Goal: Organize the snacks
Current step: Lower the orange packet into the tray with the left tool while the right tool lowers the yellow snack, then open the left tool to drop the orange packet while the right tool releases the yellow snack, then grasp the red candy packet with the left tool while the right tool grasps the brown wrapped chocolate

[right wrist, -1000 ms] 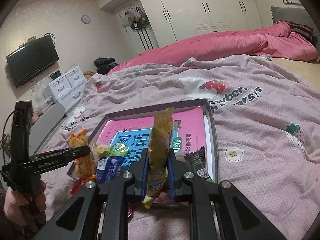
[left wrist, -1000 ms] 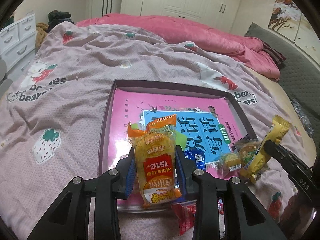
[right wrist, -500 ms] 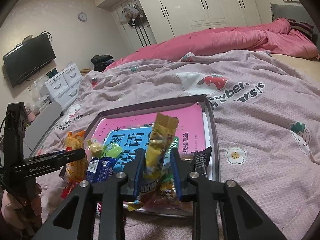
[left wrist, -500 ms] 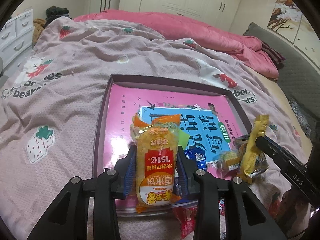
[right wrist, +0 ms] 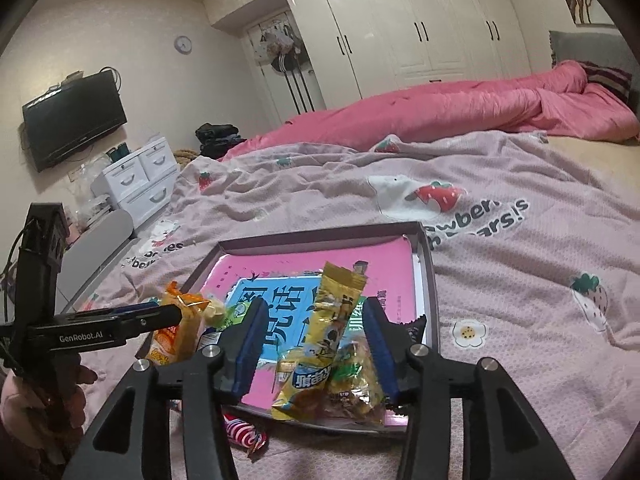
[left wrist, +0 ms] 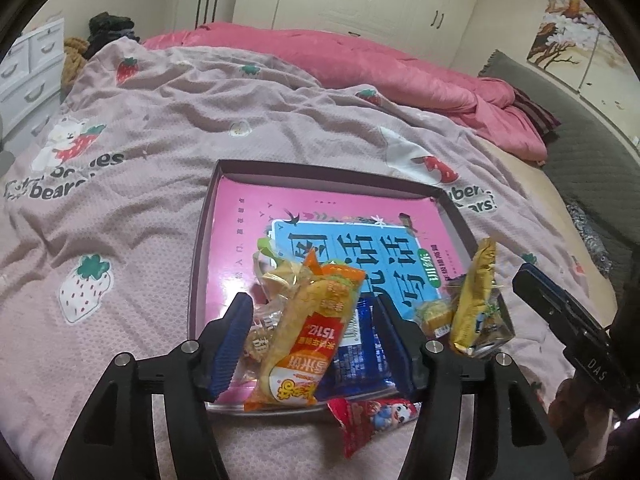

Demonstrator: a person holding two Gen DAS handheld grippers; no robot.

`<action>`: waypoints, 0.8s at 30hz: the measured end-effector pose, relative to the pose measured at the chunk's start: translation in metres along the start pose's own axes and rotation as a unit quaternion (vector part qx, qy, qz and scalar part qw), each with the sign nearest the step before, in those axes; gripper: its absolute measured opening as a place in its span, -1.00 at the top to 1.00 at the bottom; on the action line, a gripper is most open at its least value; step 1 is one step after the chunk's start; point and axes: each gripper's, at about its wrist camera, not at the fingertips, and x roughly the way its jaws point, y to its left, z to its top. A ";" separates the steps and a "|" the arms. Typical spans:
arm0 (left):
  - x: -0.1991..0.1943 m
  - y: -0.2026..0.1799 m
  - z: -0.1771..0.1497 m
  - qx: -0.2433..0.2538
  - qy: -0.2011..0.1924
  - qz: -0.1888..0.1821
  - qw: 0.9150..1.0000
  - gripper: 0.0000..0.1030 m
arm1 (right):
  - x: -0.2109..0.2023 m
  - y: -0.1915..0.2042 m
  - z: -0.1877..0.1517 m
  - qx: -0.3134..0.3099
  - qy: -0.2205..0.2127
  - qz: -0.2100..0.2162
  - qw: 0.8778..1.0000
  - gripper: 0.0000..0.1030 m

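Note:
A shallow dark tray (left wrist: 320, 168) with a pink book in it lies on the bed. In the left wrist view my left gripper (left wrist: 313, 298) has its jaws opening. An orange-and-yellow snack packet (left wrist: 308, 332) leans between the blue pads, free of both, over a blue packet (left wrist: 360, 344). In the right wrist view my right gripper (right wrist: 315, 303) is opening too. A long yellow packet (right wrist: 320, 340) slumps between its pads onto the tray (right wrist: 320, 236), beside a clear-wrapped snack (right wrist: 356, 380). The yellow packet (left wrist: 476, 292) also shows at the tray's right corner.
A red packet (left wrist: 372, 416) lies on the strawberry-print bedspread (left wrist: 140, 200) just outside the tray's near edge. A pink duvet (right wrist: 440, 116) is heaped at the far side. White drawers (right wrist: 136, 184) and a wall TV (right wrist: 72, 120) stand at the left.
Both grippers have opened. The orange packet and the yellow packet, held upright before, have slipped free and tipped over onto the tray's near end.

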 end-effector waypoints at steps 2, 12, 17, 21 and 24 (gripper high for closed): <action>-0.003 -0.001 0.000 0.001 -0.001 -0.003 1.000 -0.32 | -0.003 0.003 -0.001 -0.007 -0.001 0.000 1.000 0.00; -0.022 -0.006 -0.001 0.012 -0.010 -0.006 1.000 -0.40 | -0.014 0.016 -0.004 -0.031 0.000 -0.001 1.000 -0.02; -0.032 -0.007 -0.002 0.016 -0.014 -0.009 1.000 -0.45 | -0.022 0.021 -0.009 -0.030 0.007 0.004 1.000 -0.03; -0.041 -0.007 -0.006 0.021 -0.009 -0.016 1.000 -0.45 | -0.030 0.032 -0.018 -0.031 0.025 0.019 0.999 -0.03; -0.045 -0.008 -0.013 0.027 0.005 -0.028 0.999 -0.45 | -0.033 0.041 -0.026 -0.033 0.047 0.033 0.998 -0.03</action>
